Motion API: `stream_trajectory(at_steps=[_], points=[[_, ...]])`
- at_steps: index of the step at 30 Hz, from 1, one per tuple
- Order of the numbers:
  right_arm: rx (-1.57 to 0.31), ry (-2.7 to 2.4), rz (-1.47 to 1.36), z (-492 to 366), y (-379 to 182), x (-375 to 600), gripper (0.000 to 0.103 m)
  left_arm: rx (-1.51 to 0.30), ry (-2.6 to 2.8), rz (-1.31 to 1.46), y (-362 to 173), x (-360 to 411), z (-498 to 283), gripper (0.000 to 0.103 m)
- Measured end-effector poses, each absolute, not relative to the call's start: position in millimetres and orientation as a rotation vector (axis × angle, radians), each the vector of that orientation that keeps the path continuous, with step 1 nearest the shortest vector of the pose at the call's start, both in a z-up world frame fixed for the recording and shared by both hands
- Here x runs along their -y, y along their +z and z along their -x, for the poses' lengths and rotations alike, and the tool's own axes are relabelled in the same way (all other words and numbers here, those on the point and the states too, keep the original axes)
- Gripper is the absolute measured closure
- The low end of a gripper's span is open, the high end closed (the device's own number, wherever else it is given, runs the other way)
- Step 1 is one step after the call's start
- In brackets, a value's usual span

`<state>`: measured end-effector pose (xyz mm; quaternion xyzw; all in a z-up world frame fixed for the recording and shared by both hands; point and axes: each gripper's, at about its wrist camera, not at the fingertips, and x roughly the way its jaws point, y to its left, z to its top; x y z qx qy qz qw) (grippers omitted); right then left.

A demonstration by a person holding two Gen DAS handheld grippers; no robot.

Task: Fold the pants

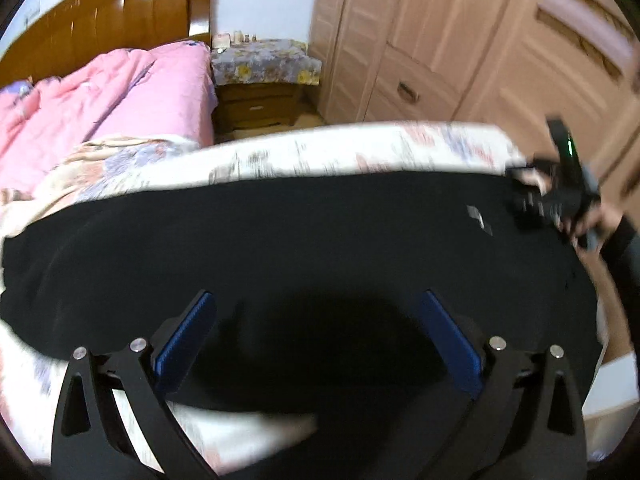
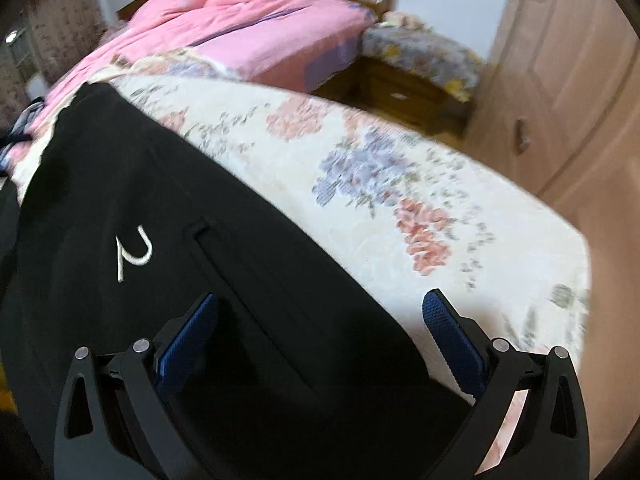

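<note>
From my left wrist, my right gripper (image 1: 560, 196) at three o'clock was smeared by blur, so I could not tell how its jaws stood. The black pants (image 1: 280, 248) ran under my left fingers (image 1: 188, 340) and out past six o'clock. The small things on the nightstand (image 1: 256, 96) at twelve were too tiny to name. From my right wrist, the pants (image 2: 120, 184) were cut off at nine.

white embroidered mark we read as a looping "P"-like sign, on the black pants (image 2: 132, 208), we find no other readable text
</note>
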<state>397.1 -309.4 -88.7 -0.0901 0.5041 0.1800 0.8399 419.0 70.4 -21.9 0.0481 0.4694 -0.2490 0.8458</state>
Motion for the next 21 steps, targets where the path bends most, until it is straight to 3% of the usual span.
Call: stream_trajectory(at_steps=[2,3,6,7,8,17,21], points=[[-1.070,0.437,0.147,-396.6,-90.7,315.8,0.011,-0.987,-0.547,-0.096,-27.3,-70.1,-446.9,0.002],[-1.062,0.459,0.120,-392.9,-89.3,318.7,0.020,-0.987,-0.560,-0.102,-31.8,-69.6,-461.6,0.002],[-1.044,0.501,0.122,-376.4,-80.2,314.7,0.059,-1.002,-0.585,-0.100,-41.3,-63.5,-489.5,0.002],[-1.016,0.459,0.170,-367.5,-74.7,310.8,0.087,-1.009,-0.590,-0.086,-44.6,-63.1,-500.4,0.002],[-0.996,0.417,0.212,-361.4,-70.3,308.0,0.092,-1.013,-0.591,-0.072,-45.9,-64.3,-505.4,0.002],[-0.651,0.298,0.376,-245.3,-13.2,255.0,0.093,-1.153,-0.677,0.495,-54.9,-79.8,-530.3,0.002],[-0.585,0.281,0.366,-198.0,-11.4,240.1,0.093,-1.229,-0.587,0.503,-60.9,-63.0,-524.1,0.002]])
